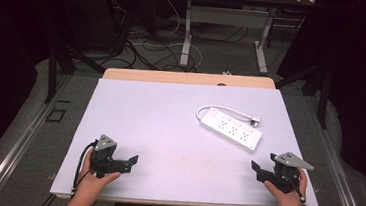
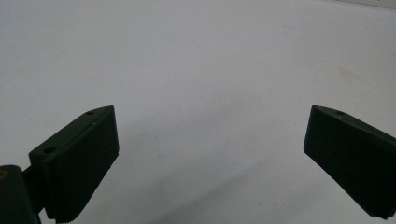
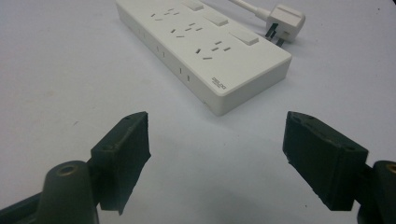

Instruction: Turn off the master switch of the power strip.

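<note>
both grippers wide open, nothing held. right gripper (image 3: 217, 154) is nearest the power strip (image 1: 230, 129): approach its short end square, jaws straddling body, avoid cable and plug (image 3: 285, 19). left gripper (image 2: 210, 154) idle over table (image 1: 159, 121).

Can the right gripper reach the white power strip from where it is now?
Probably yes. The right gripper has open, empty jaws that point toward the power strip, and just bare table lies between them. The strip's plug and cord lie on its far side.
</note>
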Motion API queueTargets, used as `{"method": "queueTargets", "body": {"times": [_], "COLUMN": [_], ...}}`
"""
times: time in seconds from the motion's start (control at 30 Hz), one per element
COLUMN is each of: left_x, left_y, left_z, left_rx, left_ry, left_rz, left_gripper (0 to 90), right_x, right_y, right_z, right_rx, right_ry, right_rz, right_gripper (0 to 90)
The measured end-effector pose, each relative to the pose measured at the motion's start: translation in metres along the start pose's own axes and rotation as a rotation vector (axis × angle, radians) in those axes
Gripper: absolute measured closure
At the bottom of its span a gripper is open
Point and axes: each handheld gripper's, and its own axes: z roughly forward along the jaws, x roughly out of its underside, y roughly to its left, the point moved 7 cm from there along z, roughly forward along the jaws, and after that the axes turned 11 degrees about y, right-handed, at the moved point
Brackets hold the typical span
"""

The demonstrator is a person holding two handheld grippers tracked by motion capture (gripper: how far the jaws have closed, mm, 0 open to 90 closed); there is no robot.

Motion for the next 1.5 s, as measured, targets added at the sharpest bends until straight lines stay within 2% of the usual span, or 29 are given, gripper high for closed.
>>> {"method": "queueTargets", "body": {"times": [0.07,0.13,0.3,0.43,0.47,0.53,0.73,0.93,1.13,1.23,1.5], "left_x": [0.0,0.001,0.001,0.002,0.002,0.003,0.003,0.004,0.004,0.004,0.004], "left_y": [0.0,0.001,0.002,0.003,0.002,0.003,0.003,0.003,0.003,0.003,0.004], "left_z": [0.0,0.0,0.001,0.001,0.001,0.001,0.001,0.003,0.003,0.003,0.002], "left_rx": [-0.006,-0.013,-0.016,-0.015,-0.016,-0.017,-0.024,-0.024,-0.023,-0.019,-0.03], "left_ry": [-0.001,0.004,0.002,0.003,0.009,0.012,0.01,0.023,0.016,0.025,0.011], "left_rz": [0.0,0.002,-0.006,-0.003,-0.008,-0.002,0.001,-0.003,-0.012,-0.012,-0.011], "left_gripper": [3.6,3.6,3.7,3.7,3.6,3.7,3.7,3.6,3.7,3.6,3.7], "right_x": [-0.001,-0.003,-0.008,-0.011,-0.013,-0.016,-0.023,-0.032,-0.041,-0.046,-0.056], "right_y": [0.0,0.001,0.003,0.006,0.006,0.008,0.009,0.011,0.015,0.02,0.027], "right_z": [0.0,-0.001,-0.001,-0.001,-0.001,-0.002,-0.003,-0.004,-0.003,0.0,0.003], "right_rx": [0.009,0.003,0.005,-0.027,-0.024,-0.026,-0.027,-0.038,-0.057,-0.071,-0.078], "right_ry": [-0.002,0.019,0.032,0.048,0.056,0.066,0.101,0.125,0.13,0.14,0.163], "right_rz": [-0.009,-0.037,-0.042,-0.06,-0.089,-0.111,-0.15,-0.166,-0.174,-0.19,-0.226], "right_gripper": [22.5,22.6,23.5,25.3,26.2,26.2,26.1,26.0,26.0,26.6,28.4]}}
